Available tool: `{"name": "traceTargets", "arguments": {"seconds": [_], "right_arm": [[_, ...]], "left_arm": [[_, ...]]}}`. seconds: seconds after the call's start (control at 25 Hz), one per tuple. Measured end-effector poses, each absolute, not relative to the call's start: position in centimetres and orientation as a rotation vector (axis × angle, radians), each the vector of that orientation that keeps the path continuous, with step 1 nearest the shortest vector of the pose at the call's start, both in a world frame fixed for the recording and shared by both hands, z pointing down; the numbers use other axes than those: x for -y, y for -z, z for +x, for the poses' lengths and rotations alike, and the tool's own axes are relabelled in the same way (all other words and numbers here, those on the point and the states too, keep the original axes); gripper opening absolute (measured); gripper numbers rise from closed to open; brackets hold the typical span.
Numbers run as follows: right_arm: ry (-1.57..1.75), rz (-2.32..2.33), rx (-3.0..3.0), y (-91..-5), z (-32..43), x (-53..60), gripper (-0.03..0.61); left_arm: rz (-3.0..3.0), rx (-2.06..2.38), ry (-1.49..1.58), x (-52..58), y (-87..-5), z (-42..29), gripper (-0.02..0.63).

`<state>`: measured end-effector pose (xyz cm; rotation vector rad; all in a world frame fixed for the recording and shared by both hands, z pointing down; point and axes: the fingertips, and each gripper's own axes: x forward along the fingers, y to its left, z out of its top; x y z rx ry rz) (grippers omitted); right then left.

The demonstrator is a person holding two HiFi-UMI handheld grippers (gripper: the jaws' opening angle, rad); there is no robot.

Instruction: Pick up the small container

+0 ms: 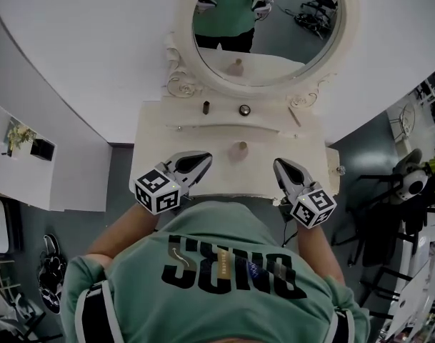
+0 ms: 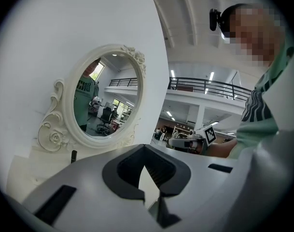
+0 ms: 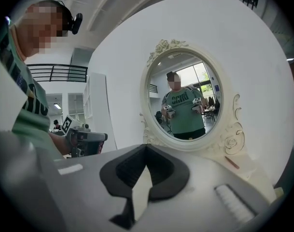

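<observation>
small container (image 1: 241, 147) stands upright on the front level of the white dressing table (image 1: 151, 131), below the oval mirror (image 1: 263, 27). it sits between the two grippers, touching neither. left gripper (image 1: 194, 165): jaws closed tip to tip, nothing held. right gripper (image 1: 286, 171): same, closed and empty.

Ornate oval mirror (image 1: 263, 27) above a white dressing table (image 1: 160, 131)

The head view's top edge cuts off the oval mirror (image 1: 267, 34). The person's green shirt (image 1: 224, 263) hides the front edge of the desk (image 1: 156, 131). The small container (image 1: 241, 147) is too small for detail.
</observation>
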<state>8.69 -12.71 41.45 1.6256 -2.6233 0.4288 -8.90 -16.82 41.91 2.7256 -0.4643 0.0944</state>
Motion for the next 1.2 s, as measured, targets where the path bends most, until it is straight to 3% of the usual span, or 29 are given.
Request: {"name": "traceTargets", "arguments": {"seconds": [0.56, 1.2], "right_arm": [[-0.383, 1.245, 2.827, -42.6, 16.4, 18.8, 0.009], [-0.404, 1.375, 2.784, -42.7, 16.0, 21.4, 0.009]], "left_arm": [[2.643, 0.871, -0.046, 19.1, -42.8, -0.9, 0.002], [2.699, 0.75, -0.088, 22.7, -43.3, -1.3, 0.003]]}}
